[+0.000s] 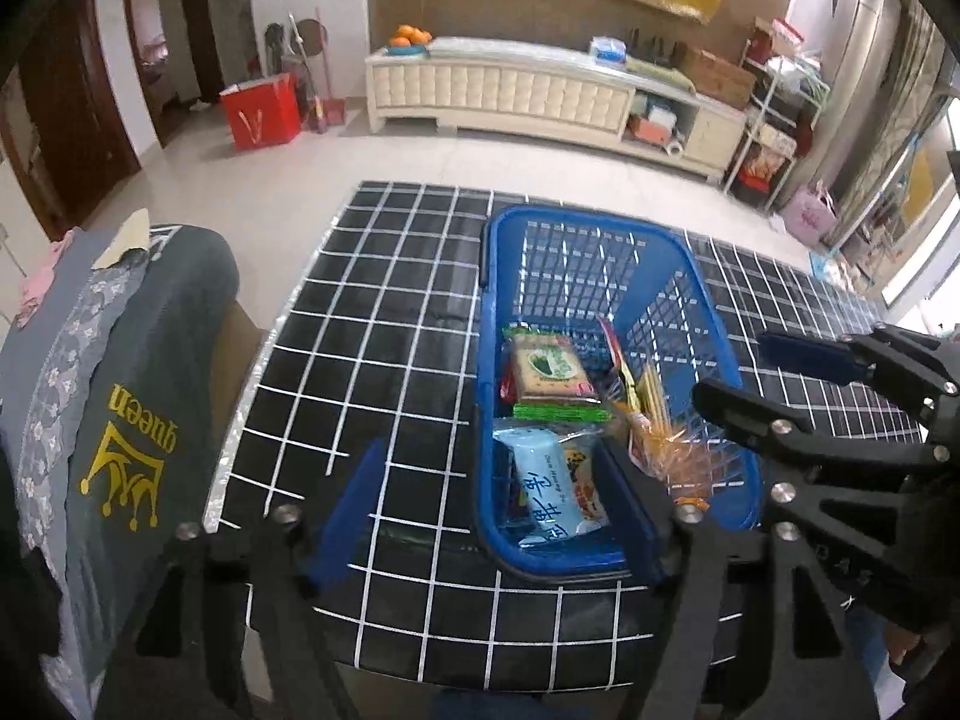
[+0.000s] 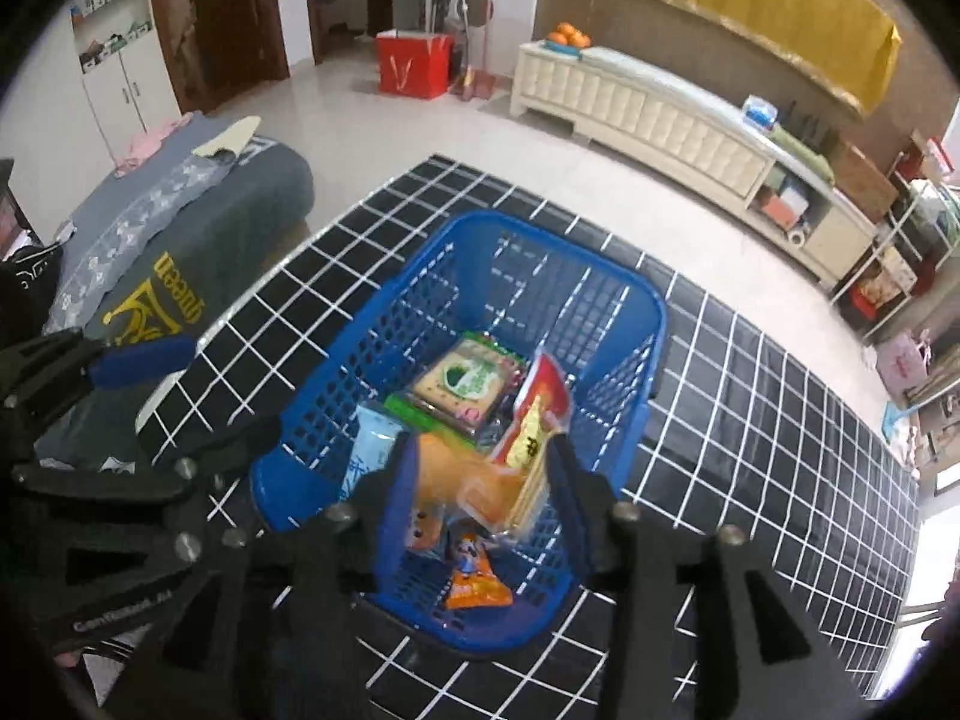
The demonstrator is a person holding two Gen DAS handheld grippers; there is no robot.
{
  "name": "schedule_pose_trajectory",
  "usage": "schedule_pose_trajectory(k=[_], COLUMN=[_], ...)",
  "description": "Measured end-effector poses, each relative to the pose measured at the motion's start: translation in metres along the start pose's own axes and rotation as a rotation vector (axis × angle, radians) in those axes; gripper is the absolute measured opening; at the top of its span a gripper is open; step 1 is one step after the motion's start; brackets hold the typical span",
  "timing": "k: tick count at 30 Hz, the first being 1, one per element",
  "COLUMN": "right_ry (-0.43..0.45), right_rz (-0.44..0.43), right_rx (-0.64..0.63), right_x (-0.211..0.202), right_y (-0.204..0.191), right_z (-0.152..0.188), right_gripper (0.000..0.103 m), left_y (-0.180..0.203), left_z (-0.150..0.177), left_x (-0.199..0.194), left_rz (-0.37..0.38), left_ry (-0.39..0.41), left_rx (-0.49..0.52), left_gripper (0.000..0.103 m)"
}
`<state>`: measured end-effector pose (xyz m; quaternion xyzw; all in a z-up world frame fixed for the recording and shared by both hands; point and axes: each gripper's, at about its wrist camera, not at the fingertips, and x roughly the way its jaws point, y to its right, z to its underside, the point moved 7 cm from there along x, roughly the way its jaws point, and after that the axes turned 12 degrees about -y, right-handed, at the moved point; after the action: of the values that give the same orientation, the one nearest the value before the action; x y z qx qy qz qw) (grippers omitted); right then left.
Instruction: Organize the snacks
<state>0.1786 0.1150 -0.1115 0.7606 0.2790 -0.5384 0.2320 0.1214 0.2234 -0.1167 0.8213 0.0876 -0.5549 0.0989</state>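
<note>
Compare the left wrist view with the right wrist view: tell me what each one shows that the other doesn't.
Only the left wrist view shows the left gripper open astride the near-left wall of the blue basket, over a light-blue packet.

Only the right wrist view shows a small orange packet on the basket floor, and white cupboards.

Both show the basket, the green cracker pack, the grid tablecloth and the right gripper.
</note>
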Motion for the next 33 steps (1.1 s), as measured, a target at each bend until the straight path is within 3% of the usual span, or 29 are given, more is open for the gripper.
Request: schedule_pose_trajectory(k=[3,6,14,19,23,30,33], right_ry=[0.032,0.088,0.272,0.378,0.443,0.561,0.589], right_rz=[0.012,0.033,0.108,0.129,0.128,0.129,0.119], right_rx=[0.009,0.024,0.089,0.156,0.192,0.252,0.268], right_x=[-0.015,-0.04,-0.121,-0.17,-0.201,-0.245,-0.258], right_y=[0.004,0.008,0.028,0.045,0.053,0.061,0.063], right_z=[0.005,0.015,0.045,0.069,0.089,0.127,0.141], right_gripper=[0.064,0.069,0.075,0.087,0.091,0.103,0.103], left_y=[0.0,0.007,0.04,0.06,0.074,0.09,0.099], left_z=[0.004,0.009,0.024,0.038,0.051,0.075,0.086], left_x=[-0.012,-0.031,-0.098,-0.139,-0.167,-0.211,-0.225], left_rz=[0.005,0.023,-0.018,-0.031,-0.015,0.0,0.004], left_ry=[0.029,0.075,0.241,0.336,0.391,0.47,0.493], left_rx=[-0.018,-0.013,0.06,0.09,0.106,0.095,0.11], left_gripper=[0.082,0.082,0.091,0.092,0.102,0.102,0.102])
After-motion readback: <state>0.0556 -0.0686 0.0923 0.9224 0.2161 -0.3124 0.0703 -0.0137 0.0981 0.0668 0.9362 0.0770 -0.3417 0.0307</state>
